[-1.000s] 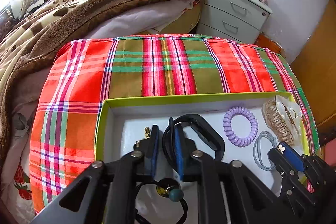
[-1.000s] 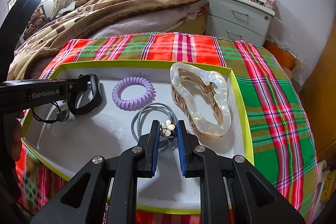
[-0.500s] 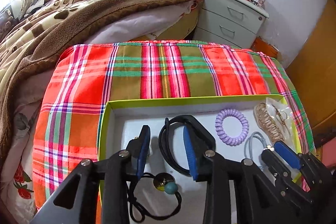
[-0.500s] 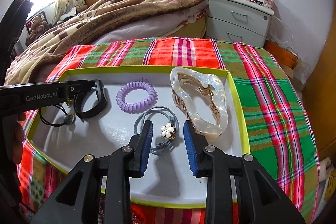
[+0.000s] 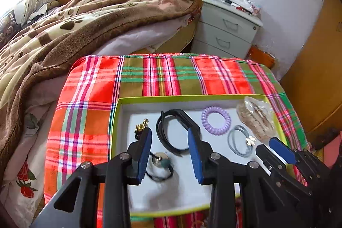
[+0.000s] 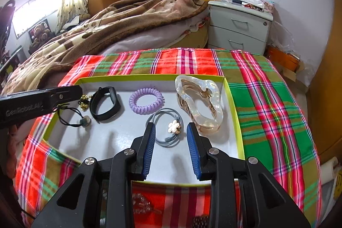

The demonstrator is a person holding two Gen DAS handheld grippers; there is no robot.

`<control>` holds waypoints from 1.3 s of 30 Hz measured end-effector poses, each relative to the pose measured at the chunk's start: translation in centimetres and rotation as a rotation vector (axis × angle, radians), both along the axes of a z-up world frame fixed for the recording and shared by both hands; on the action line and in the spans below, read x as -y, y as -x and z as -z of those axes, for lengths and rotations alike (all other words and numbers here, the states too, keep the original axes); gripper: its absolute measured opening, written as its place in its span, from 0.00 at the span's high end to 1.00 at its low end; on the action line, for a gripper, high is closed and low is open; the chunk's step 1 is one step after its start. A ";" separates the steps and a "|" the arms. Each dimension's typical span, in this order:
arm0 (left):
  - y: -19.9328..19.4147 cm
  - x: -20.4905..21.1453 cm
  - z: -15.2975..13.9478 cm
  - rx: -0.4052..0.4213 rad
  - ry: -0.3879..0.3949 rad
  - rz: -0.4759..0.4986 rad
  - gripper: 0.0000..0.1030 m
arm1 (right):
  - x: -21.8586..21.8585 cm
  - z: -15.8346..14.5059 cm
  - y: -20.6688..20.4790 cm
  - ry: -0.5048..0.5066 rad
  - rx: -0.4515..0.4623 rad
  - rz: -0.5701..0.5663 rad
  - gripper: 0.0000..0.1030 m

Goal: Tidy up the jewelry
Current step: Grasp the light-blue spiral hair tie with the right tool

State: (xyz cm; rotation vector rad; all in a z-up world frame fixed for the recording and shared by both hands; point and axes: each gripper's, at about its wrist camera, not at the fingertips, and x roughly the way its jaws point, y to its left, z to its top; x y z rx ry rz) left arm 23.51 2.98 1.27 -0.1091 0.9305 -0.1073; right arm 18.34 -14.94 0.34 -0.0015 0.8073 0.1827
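A shallow white tray with a lime-green rim point(image 6: 233, 104) point(image 5: 115, 112) lies on a plaid cloth. In it lie a black band point(image 6: 104, 104) point(image 5: 171, 131), a purple coil hair tie point(image 6: 146, 100) point(image 5: 216, 120), a grey hair tie with a white flower point(image 6: 168, 126) point(image 5: 240, 140), a clear claw clip point(image 6: 201, 104) point(image 5: 255, 121), a black cord tie with a bead point(image 6: 82, 121) point(image 5: 162, 164) and a small gold piece point(image 6: 84, 99) point(image 5: 141, 126). My left gripper point(image 5: 170, 153) is open and empty above the black band. My right gripper point(image 6: 171, 149) is open and empty above the flower tie.
The plaid cloth point(image 6: 267, 110) covers a table beside a bed with a brown blanket point(image 6: 119, 22). A grey nightstand point(image 6: 239, 29) stands behind. A clear hair clip point(image 6: 143, 204) lies on the cloth in front of the tray, under my right gripper.
Both grippers opened and drew back and up. The left let go of the black band; the right let go of the flower hair tie. Both items lie in the tray.
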 end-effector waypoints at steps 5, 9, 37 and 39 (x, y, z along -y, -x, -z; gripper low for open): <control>2.2 -0.2 -0.7 0.021 0.015 0.002 0.65 | 0.5 -1.0 1.5 -0.017 0.027 0.004 0.70; 4.5 -0.5 -1.1 0.044 0.032 -0.002 0.64 | 1.3 -1.6 3.2 -0.030 0.054 0.020 0.70; 12.6 -3.6 2.8 -0.027 0.093 -0.033 0.64 | -1.8 2.9 7.9 -0.156 -0.128 -0.149 0.70; 12.5 -3.6 3.1 -0.035 0.098 -0.022 0.64 | -2.5 3.3 7.6 -0.148 -0.146 -0.155 0.70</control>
